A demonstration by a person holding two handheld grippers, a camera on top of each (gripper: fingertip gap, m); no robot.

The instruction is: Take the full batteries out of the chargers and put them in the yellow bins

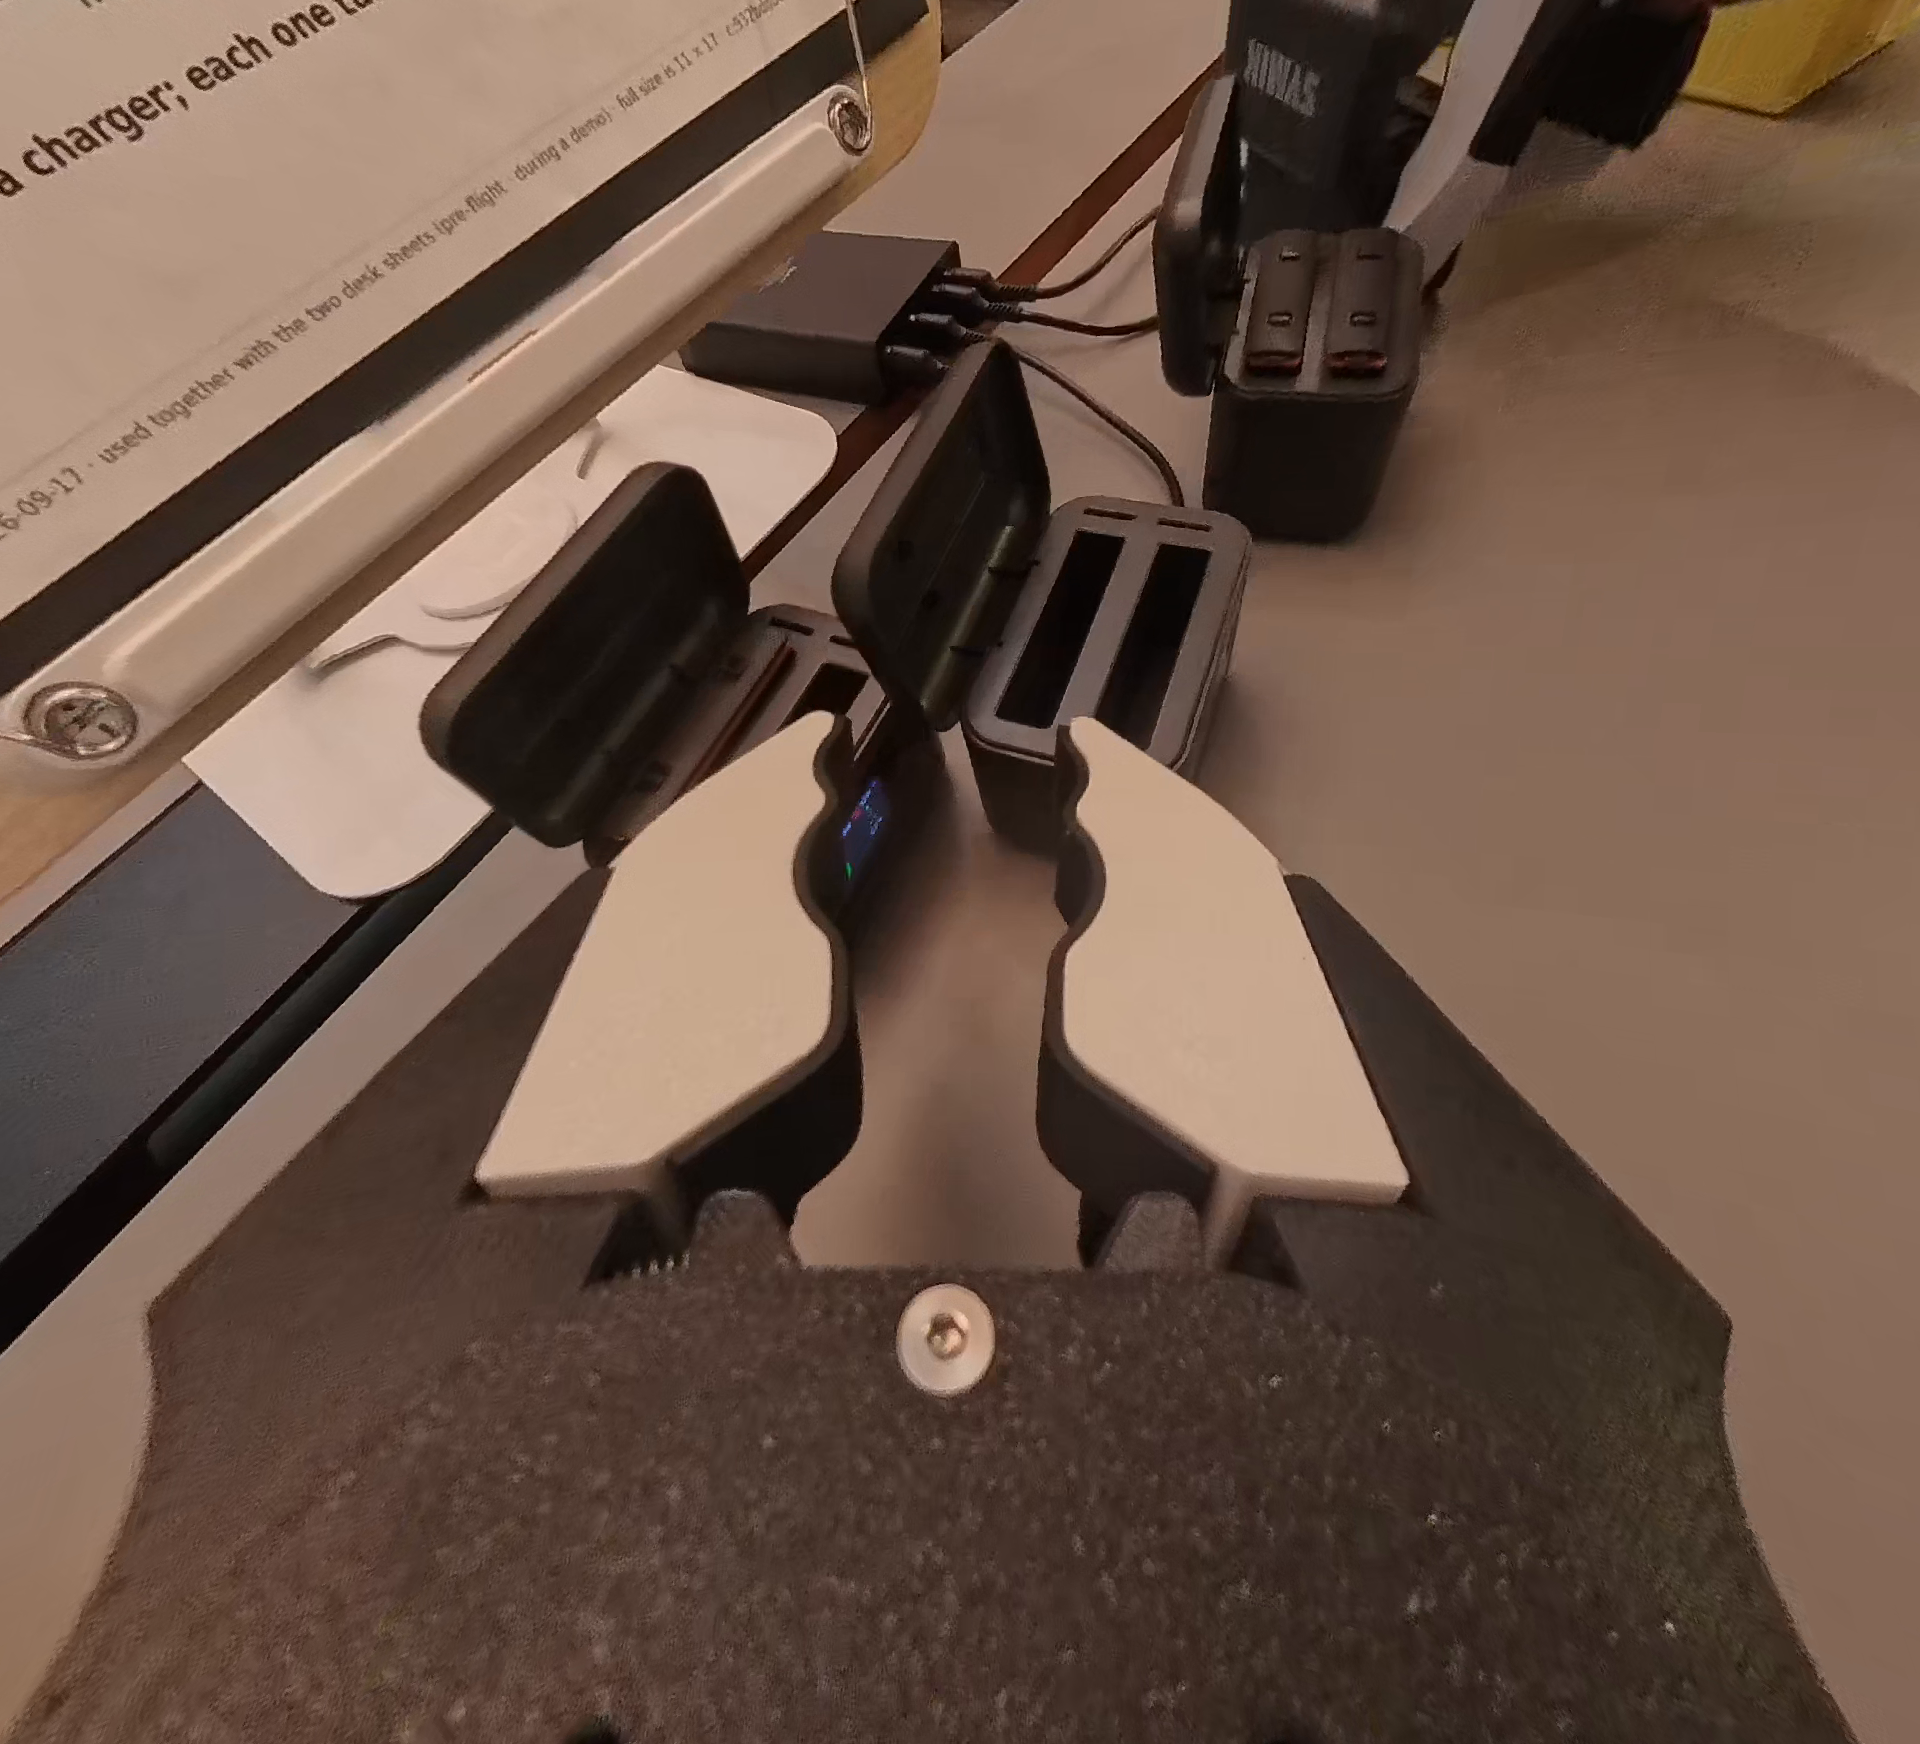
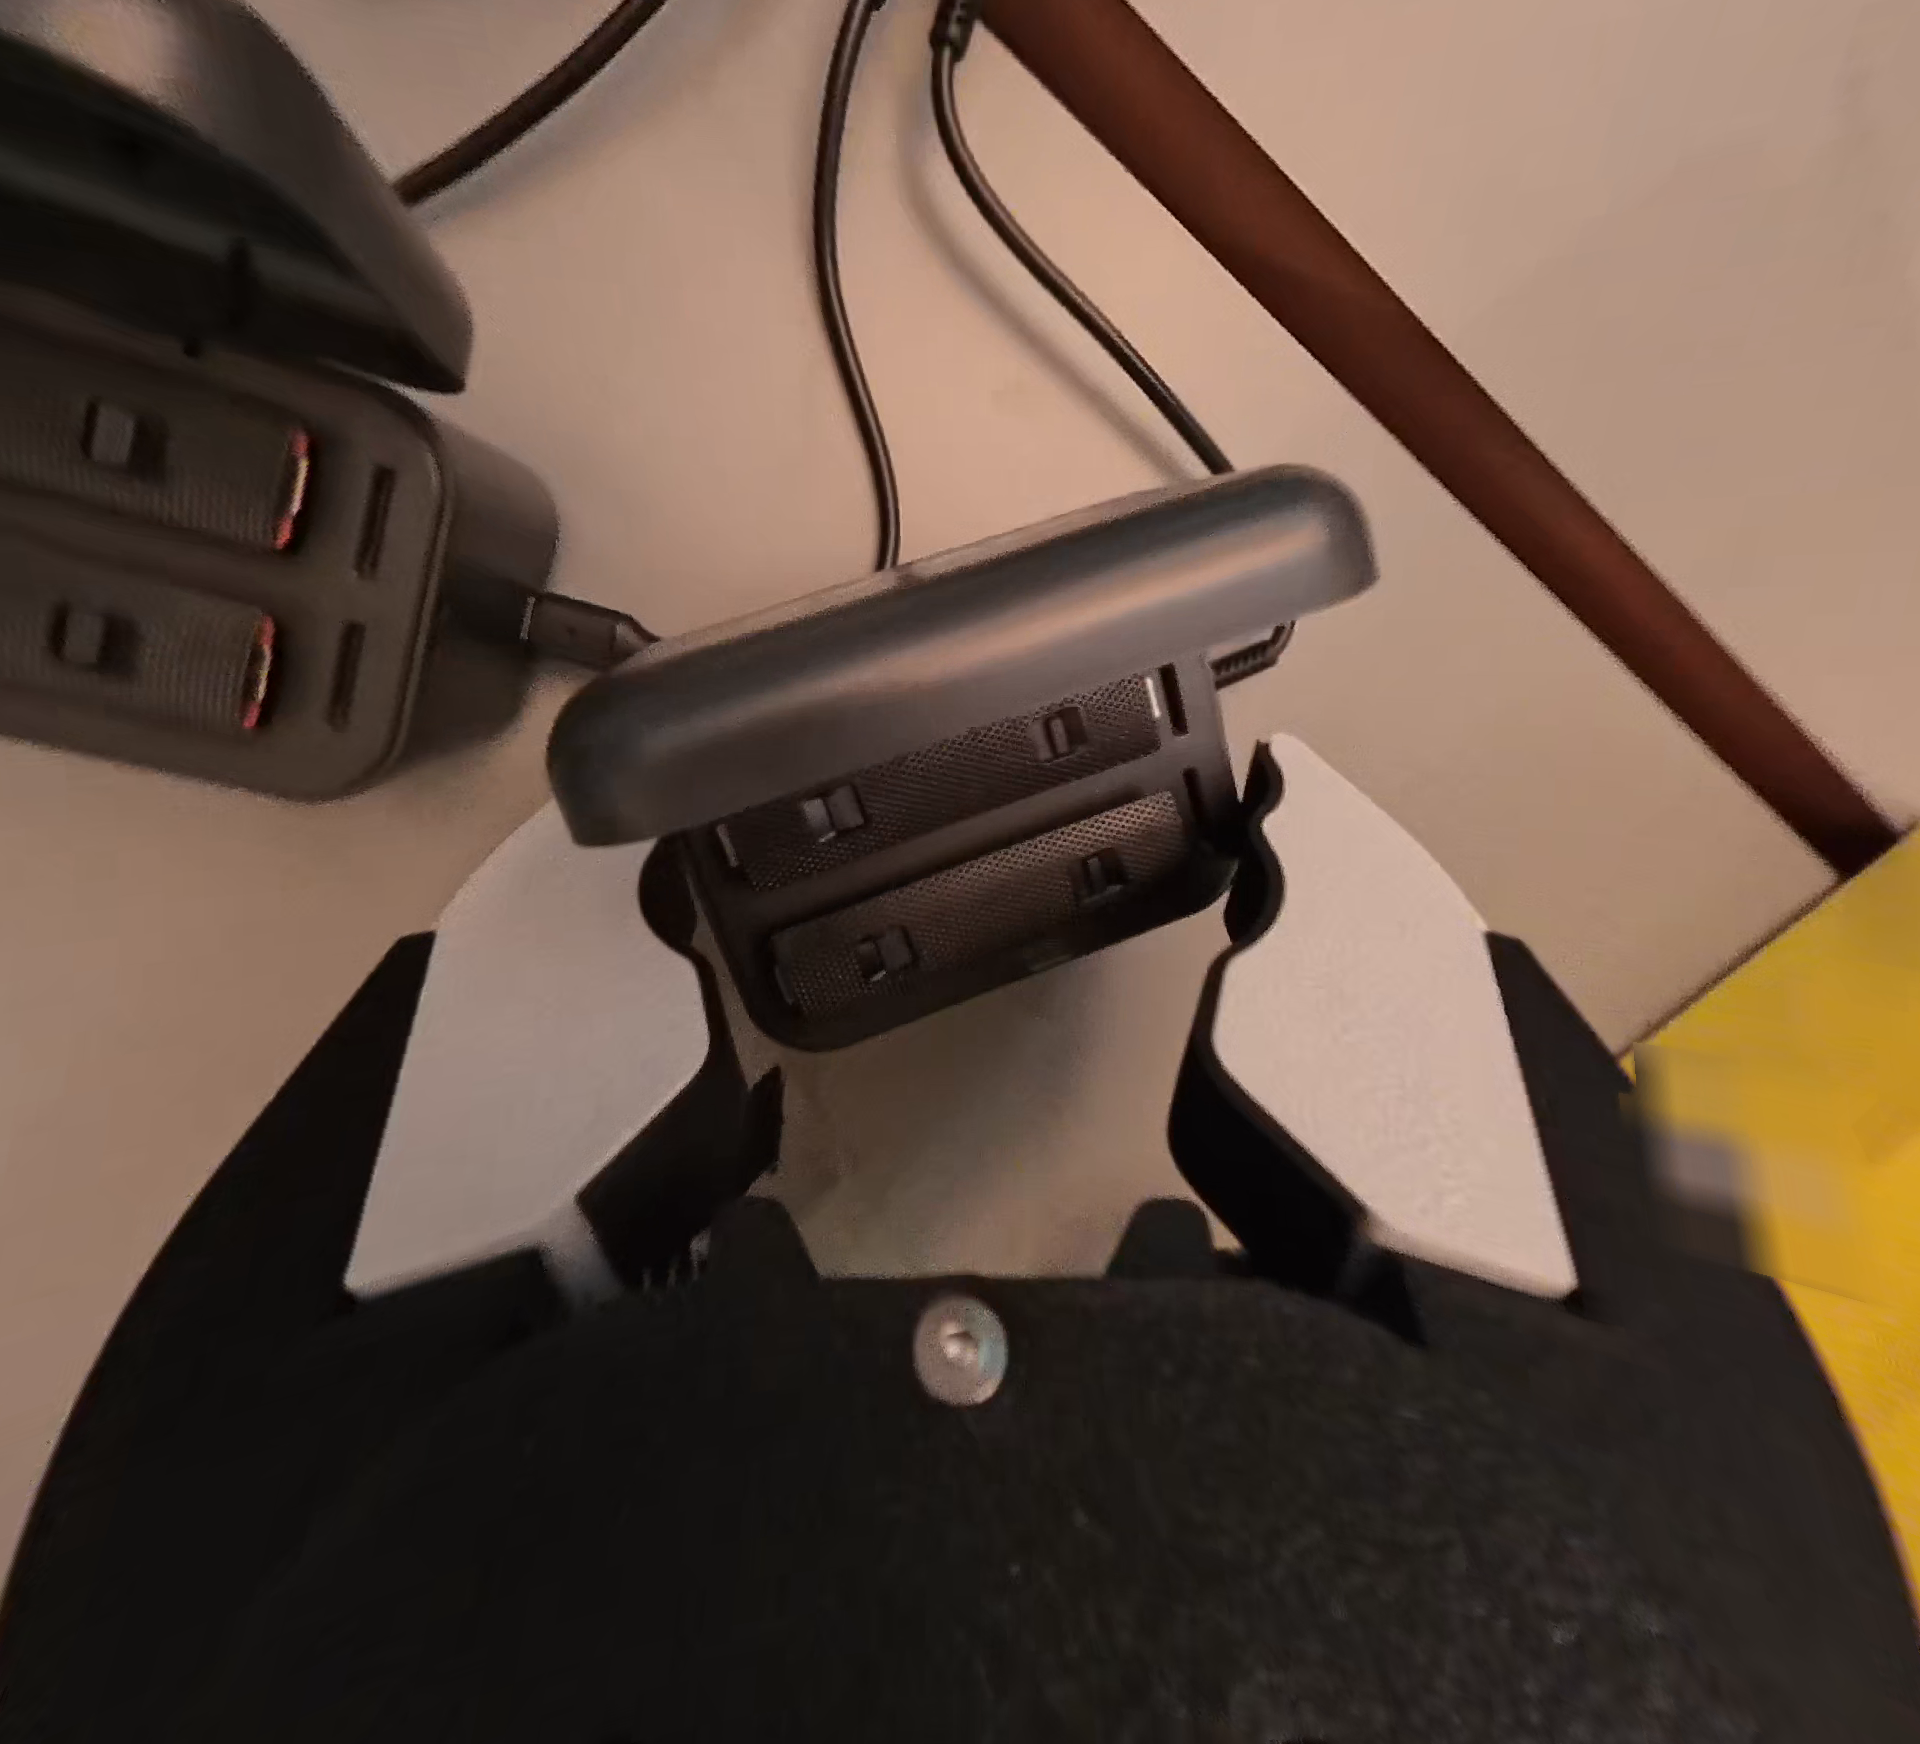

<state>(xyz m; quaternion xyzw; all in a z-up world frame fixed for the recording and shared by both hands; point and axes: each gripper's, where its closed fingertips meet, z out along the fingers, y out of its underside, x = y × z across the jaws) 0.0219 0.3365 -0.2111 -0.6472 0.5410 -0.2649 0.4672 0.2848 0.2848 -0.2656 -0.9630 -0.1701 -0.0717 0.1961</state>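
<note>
Several black chargers stand on the grey table, lids open. My left gripper point(image 1: 956, 759) is open and empty; its fingertips flank the nearest charger point(image 1: 862, 821), which has a lit display. Beside it, a second charger point(image 1: 1112, 645) has two empty slots. A third charger point(image 1: 1309, 364) holds two batteries and also shows in the right wrist view point(image 2: 208, 551). My right gripper point(image 2: 961, 863) is shut on the sides of the farthest charger point(image 2: 935, 915), which holds two batteries point(image 2: 966, 790) under a half-open lid point(image 2: 956, 645). The yellow bin point(image 2: 1818, 1175) is to the right.
A black power hub point(image 1: 831, 312) feeds the chargers through cables point(image 2: 862, 240). A printed sheet on a board point(image 1: 416, 136) stands at the left. A brown strip point(image 2: 1403, 312) crosses the table. The yellow bin point(image 1: 1766, 32) stands behind the right gripper point(image 1: 1455, 115). The left gripper is farther from the black power hub point(image 1: 831, 312), some 25 cm, than the right, some 20 cm.
</note>
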